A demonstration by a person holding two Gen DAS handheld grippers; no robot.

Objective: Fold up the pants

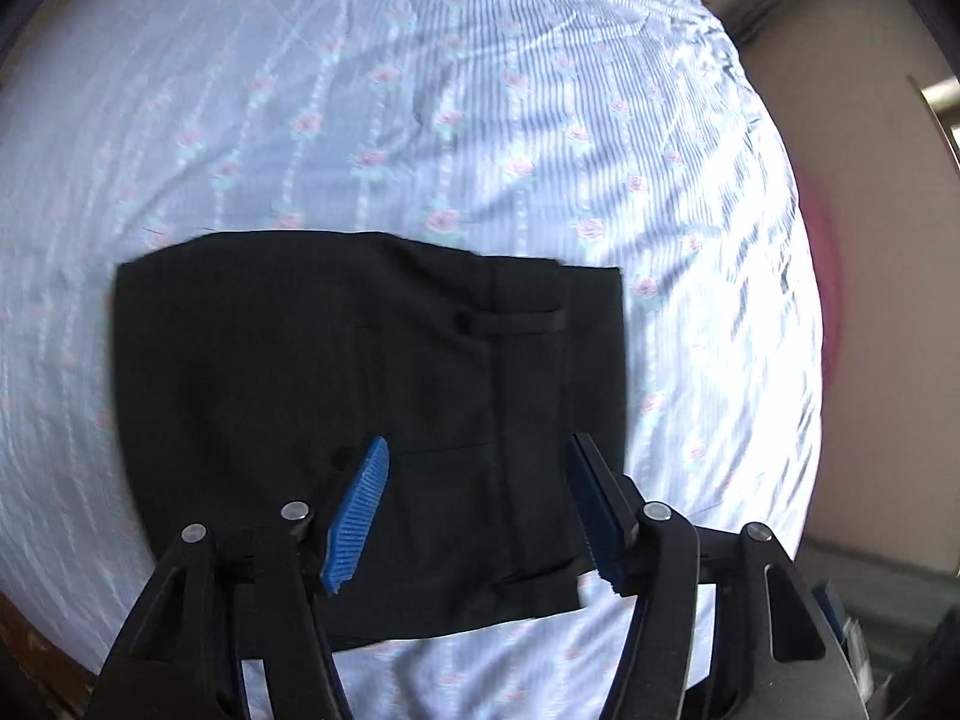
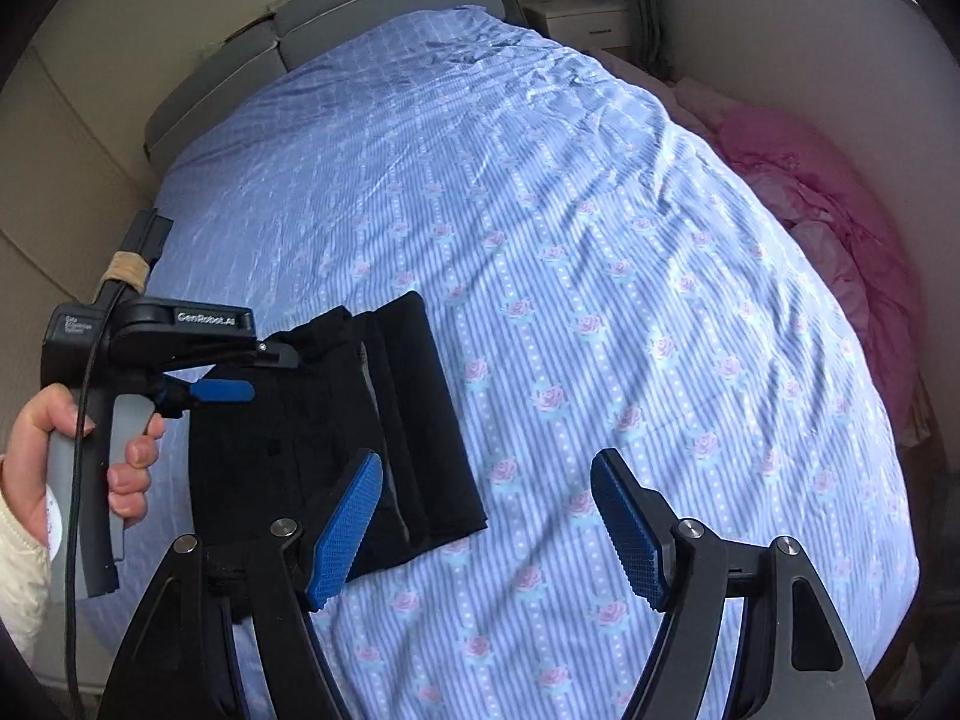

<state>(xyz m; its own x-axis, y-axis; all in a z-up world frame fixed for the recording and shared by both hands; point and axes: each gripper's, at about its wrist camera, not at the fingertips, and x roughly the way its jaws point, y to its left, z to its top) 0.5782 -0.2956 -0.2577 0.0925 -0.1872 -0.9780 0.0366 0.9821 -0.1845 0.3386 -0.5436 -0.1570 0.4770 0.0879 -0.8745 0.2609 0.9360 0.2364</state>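
- Lying flat on the blue striped bedsheet with pink roses (image 2: 600, 276), the black fabric pants (image 1: 360, 408) are folded into a compact rectangle near the bed's near edge, toward its left side in the right wrist view.
- The left gripper (image 1: 477, 510), with black arms and blue ribbed pads, hangs over the pants with its jaws spread wide, pinching nothing.
- The right gripper (image 2: 483, 525) is spread too, empty, its left finger (image 2: 345, 531) over the pants' right edge and the other over bare sheet.
- A bare hand (image 2: 78, 456) holds the left tool's grey handle.
- Crumpled pink bedding (image 2: 840, 228) sits off the bed's right edge.
- Grey padded headboard (image 2: 336, 18) at the far end.
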